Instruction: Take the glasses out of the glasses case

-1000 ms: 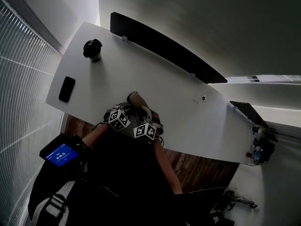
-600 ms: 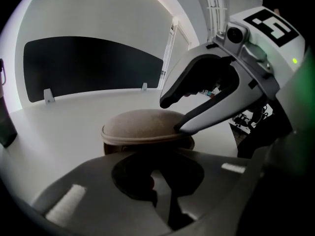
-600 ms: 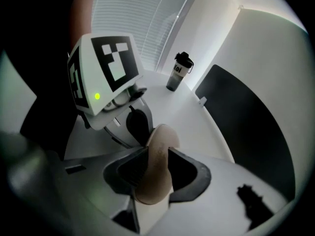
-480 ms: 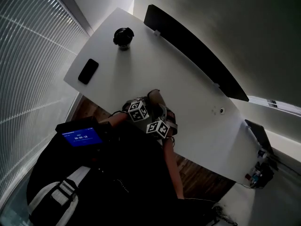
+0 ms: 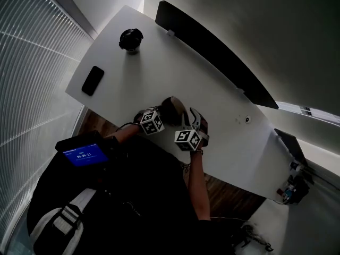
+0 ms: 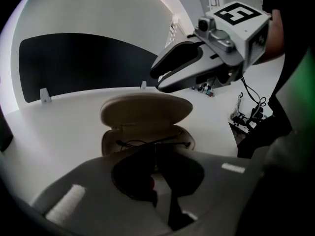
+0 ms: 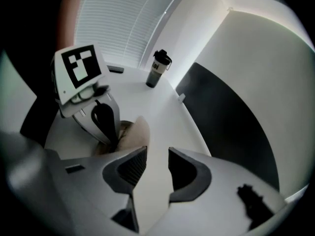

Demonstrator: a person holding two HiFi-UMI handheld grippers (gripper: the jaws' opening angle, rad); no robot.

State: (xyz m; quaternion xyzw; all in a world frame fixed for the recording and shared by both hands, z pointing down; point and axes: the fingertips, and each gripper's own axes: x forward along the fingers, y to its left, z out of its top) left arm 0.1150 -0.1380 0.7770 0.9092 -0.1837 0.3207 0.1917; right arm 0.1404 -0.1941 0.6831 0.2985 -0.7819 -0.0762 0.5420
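Near the table (image 5: 159,73) edge, between both grippers: glasses case (image 6: 142,112), lid tipped up, glasses (image 6: 152,142) folded inside, long axis running side to side across the left gripper view. Looks clamped at its near rim by the left gripper (image 6: 156,161), jaws almost together. Right gripper (image 7: 157,163): jaws partly apart, just opening, nothing between them but bare table. Hovers just above and right of the lid, apart from it; likely the one to reach down-left for the frame.
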